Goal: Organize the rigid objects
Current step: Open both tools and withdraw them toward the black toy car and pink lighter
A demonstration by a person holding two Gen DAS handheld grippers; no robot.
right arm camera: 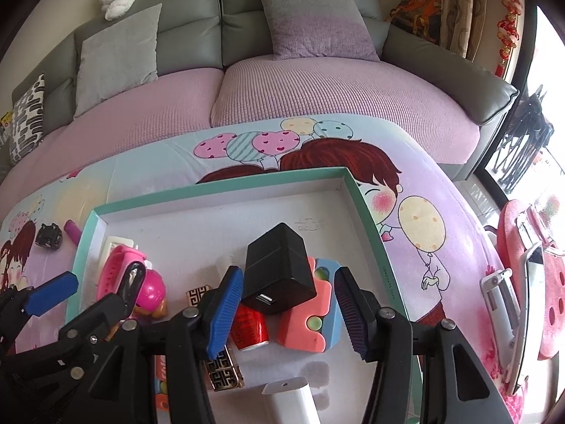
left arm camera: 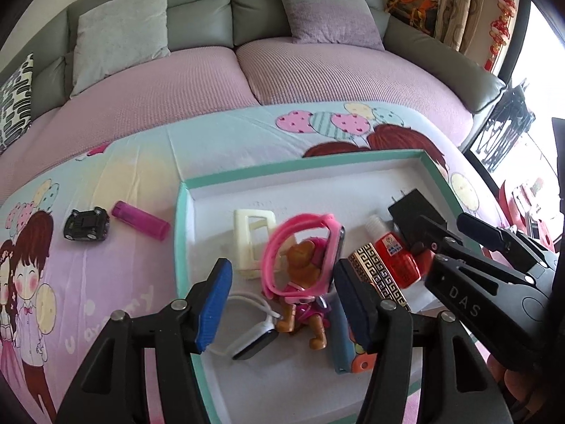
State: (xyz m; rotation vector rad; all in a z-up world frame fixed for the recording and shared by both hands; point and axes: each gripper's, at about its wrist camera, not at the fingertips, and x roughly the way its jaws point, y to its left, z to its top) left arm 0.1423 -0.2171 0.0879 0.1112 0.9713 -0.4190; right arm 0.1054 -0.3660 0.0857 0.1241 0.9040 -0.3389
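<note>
Left wrist view
Left claw (left arm camera: pixel 282 304): ribbed blue rubber pads on black plastic arms, standing about half open; the pink watch sits between them, neither pad pressing on it.
Pink watch (left arm camera: pixel 300 254): soft looped silicone strap with a dark glossy face, resting on a brown and pink toy puppy (left arm camera: pixel 303 314) of hard plastic.
Tray (left arm camera: pixel 183 233): shallow rectangular card box, teal rim, smooth white floor, lying on the bench.
Cream frame (left arm camera: pixel 252 243): blocky hollow plastic piece, just left of the watch.
White band (left arm camera: pixel 252 342): thin curved strap with a dark face, near left in the tray.
Red bottle (left arm camera: pixel 395 259): small, glossy, white cap, lying right of the watch beside a gold fret-patterned bar (left arm camera: pixel 381 279).
Bench cover (left arm camera: pixel 116 282): smooth cartoon-printed cloth; outside the tray to the left lie a black toy car (left arm camera: pixel 86 228) and a magenta cylinder (left arm camera: pixel 141 221).

Right wrist view
Right claw (right arm camera: pixel 287 314): same ribbed pads, roughly half open, flanking the black charger without gripping it.
Black charger (right arm camera: pixel 279 272): matte boxy cube with a USB slot on its near face, propped tilted on the red bottle (right arm camera: pixel 250 330) and a coral and blue wavy block (right arm camera: pixel 310 318).
White slab (right arm camera: pixel 293 402): smooth, rounded, at the near edge.
</note>
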